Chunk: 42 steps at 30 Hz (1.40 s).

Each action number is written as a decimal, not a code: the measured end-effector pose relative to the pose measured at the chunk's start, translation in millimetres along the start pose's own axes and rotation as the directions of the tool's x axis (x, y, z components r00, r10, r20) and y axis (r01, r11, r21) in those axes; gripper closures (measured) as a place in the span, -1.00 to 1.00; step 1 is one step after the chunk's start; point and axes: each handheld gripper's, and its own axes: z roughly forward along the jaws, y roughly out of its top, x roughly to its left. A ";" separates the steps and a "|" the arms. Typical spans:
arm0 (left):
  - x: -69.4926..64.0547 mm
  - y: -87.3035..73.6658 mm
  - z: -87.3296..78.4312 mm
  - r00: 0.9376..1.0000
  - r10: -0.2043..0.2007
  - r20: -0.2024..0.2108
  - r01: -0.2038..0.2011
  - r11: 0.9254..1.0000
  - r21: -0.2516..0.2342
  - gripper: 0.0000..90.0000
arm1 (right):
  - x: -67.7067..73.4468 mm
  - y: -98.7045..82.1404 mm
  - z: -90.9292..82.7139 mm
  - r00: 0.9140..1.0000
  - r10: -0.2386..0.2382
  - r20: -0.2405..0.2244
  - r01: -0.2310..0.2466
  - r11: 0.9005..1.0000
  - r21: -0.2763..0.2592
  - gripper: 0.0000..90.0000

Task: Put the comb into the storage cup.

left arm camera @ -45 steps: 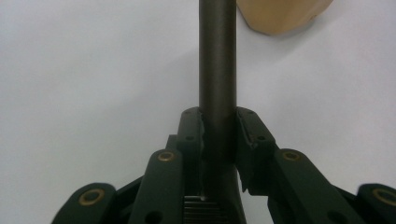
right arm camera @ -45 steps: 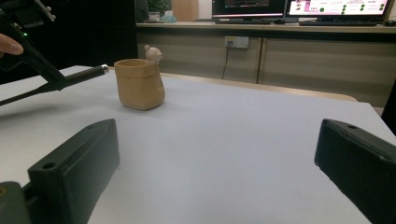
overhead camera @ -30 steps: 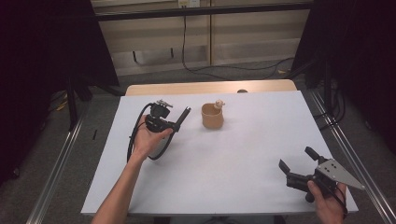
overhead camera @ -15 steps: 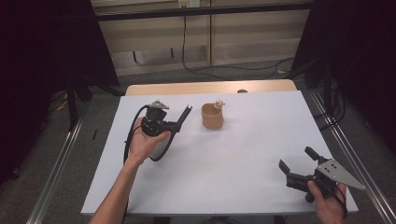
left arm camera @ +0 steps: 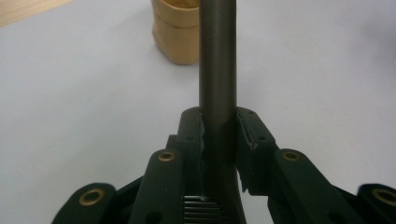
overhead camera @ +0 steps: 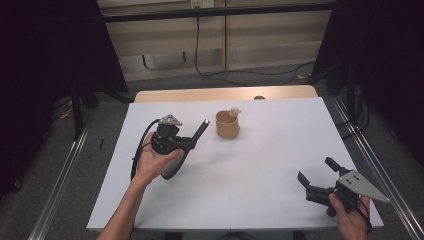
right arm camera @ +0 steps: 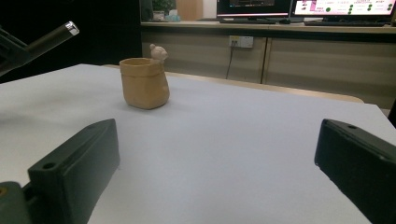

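A slim, dark, round rod (left arm camera: pixel 217 60) with a silvery tip runs up the centre of the left gripper view, its tip toward the tan pot (overhead camera: pixel 227 124) at upper centre. The left gripper (overhead camera: pixel 192 142) clamps its lower end. At lower right, the right gripper (overhead camera: pixel 316 170) is spread wide, holding nothing.

Even overhead light, white worktop (overhead camera: pixel 260 165) bright, surroundings dark. Shadows soft and faint. Left gripper view: near rod (left arm camera: pixel 217 56) soft, slightly blurred. No glare.
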 end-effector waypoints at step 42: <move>-59.5 5.5 6.3 0.956 0.199 0.215 -0.208 0.978 0.021 0.63 | 31.3 17.2 20.2 0.966 -0.026 -0.257 0.050 0.995 0.087 -0.99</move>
